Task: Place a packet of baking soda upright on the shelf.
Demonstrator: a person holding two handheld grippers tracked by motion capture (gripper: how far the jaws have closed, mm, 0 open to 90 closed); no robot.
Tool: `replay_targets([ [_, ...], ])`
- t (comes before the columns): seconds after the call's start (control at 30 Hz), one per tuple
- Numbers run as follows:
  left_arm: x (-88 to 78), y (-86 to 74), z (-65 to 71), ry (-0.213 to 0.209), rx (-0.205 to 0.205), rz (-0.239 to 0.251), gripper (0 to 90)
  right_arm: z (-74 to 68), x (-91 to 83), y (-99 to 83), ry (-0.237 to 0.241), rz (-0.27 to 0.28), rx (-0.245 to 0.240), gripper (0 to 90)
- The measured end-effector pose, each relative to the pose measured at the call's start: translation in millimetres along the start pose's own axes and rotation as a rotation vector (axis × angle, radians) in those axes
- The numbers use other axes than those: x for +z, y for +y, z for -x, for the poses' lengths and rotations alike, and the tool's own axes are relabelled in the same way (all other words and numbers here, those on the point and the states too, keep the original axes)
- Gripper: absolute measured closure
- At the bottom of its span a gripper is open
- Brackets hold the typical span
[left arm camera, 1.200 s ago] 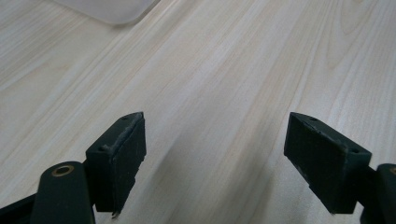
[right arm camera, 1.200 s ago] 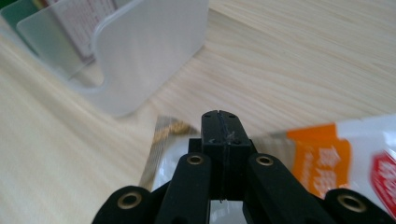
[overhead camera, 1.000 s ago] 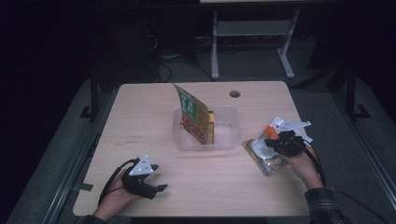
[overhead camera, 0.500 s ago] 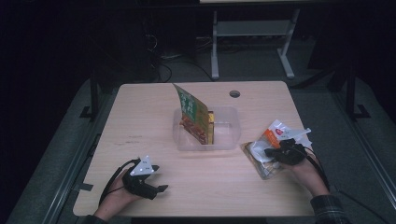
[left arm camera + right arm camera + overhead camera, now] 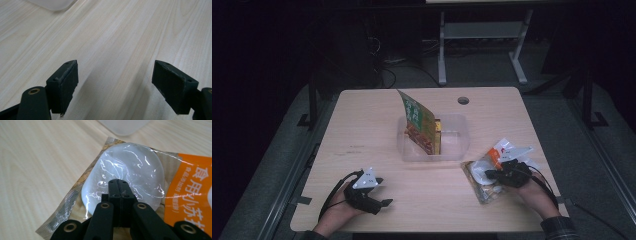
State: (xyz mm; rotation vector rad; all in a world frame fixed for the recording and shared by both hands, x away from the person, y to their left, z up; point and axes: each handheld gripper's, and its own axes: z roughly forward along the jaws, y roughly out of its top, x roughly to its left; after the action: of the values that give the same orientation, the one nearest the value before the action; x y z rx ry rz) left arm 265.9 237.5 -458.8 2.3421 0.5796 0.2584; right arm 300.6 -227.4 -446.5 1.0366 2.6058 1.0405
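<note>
Right tool over the clear food packet, jaws pressed together

The right tool has shifted toward the person, jaws closed and empty above the clear packet, lying just ahead on the tabletop. Left tool rests wide open. Farther off, the plastic tub holds a green pouch.

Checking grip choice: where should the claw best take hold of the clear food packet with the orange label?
Probably the flat sealed edge of the packet, coming in low from the table side nearest the person. The white lump bulges round and slippery; the crimped border lies thin and flat.
</note>
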Motion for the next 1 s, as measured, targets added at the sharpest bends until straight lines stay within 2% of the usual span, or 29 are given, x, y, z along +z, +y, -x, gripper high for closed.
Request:
replay_targets([
  [0.17, 1.6, 0.2, 1.3, -0.003, -0.009, 0.007, 20.7, -17.7, 4.3, 2.5, 0.046, -0.008, -0.054, 90.0],
  [0.23, 1.5, 0.6, 1.2, -0.004, 0.001, 0.0, 20.7, -24.5, 6.6, 4.1, 0.071, -0.01, -0.064, 90.0],
  [0.27, 1.7, 0.6, 1.2, -0.004, 0.002, 0.002, 20.7, -27.2, 8.4, 4.9, 0.086, -0.008, -0.084, 90.0],
  [0.37, 1.7, 0.6, 1.3, -0.005, 0.0, -0.003, 20.7, -37.2, 12.0, 7.2, 0.103, -0.008, -0.091, 90.0],
  [0.5, 1.5, 0.6, 1.2, -0.004, 0.0, 0.0, 20.7, -51.1, 17.7, 11.1, 0.133, -0.008, -0.129, 90.0],
  [0.73, 1.8, 0.8, 1.3, -0.005, 0.004, 0.0, 20.7, -72.5, 25.9, 17.9, 0.188, -0.02, -0.164, 90.0],
  [0.83, 1.6, 1.3, 1.6, -0.005, 0.007, -0.004, 20.7, -83.8, 30.9, 22.0, 0.211, -0.026, -0.196, 90.0],
  [0.87, 1.7, 1.5, 2.0, -0.006, 0.005, -0.002, 20.7, -87.3, 31.9, 22.9, 0.222, -0.028, -0.192, 90.0],
  [1.0, 1.7, 3.2, 3.6, -0.025, -0.005, 0.017, 21.2, -100.0, 38.0, 26.8, 0.253, -0.032, -0.238, 90.0],
])
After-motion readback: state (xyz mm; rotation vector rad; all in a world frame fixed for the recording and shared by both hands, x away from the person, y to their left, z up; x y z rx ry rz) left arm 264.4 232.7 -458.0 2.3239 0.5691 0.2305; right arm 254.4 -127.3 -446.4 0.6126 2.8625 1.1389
